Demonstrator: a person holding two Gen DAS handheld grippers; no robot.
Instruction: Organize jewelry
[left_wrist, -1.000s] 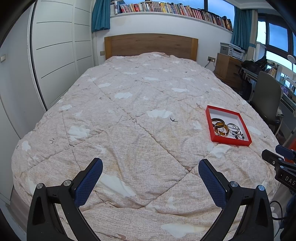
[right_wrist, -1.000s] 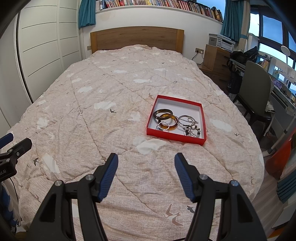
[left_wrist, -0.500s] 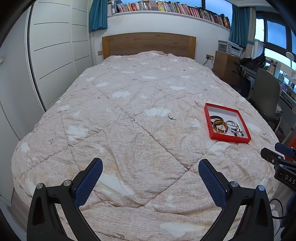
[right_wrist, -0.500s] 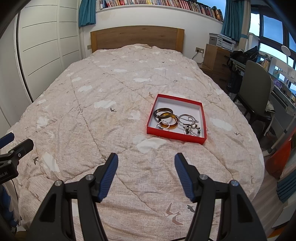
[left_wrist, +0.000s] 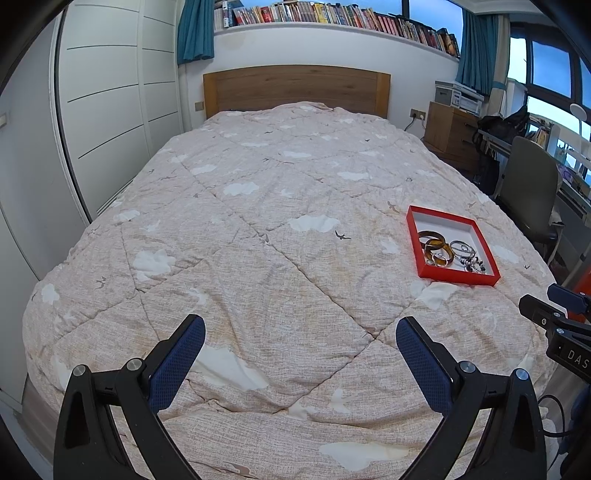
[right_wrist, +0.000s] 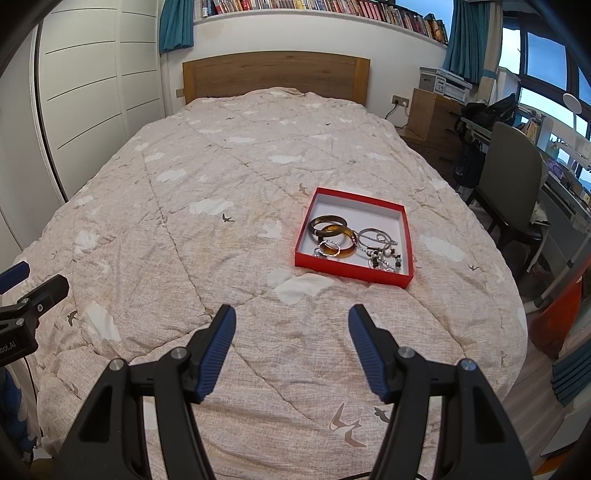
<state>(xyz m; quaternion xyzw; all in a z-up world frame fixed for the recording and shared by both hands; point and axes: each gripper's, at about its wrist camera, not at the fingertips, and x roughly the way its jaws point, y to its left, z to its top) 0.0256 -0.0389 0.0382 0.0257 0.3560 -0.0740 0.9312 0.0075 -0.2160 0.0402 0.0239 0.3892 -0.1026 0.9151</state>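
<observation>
Inside one red tray lie two brown bangles plus tangled silver pieces.

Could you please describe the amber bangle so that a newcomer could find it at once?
On the beige quilted bed lies a shallow red cardboard tray. In its near-left part sits a translucent amber-orange plastic bangle, overlapping a darker brown bangle; the silver bracelets to the right are thin metal.

The beaded pieces tangle too finely to separate, and the office chair runs off-frame
</observation>
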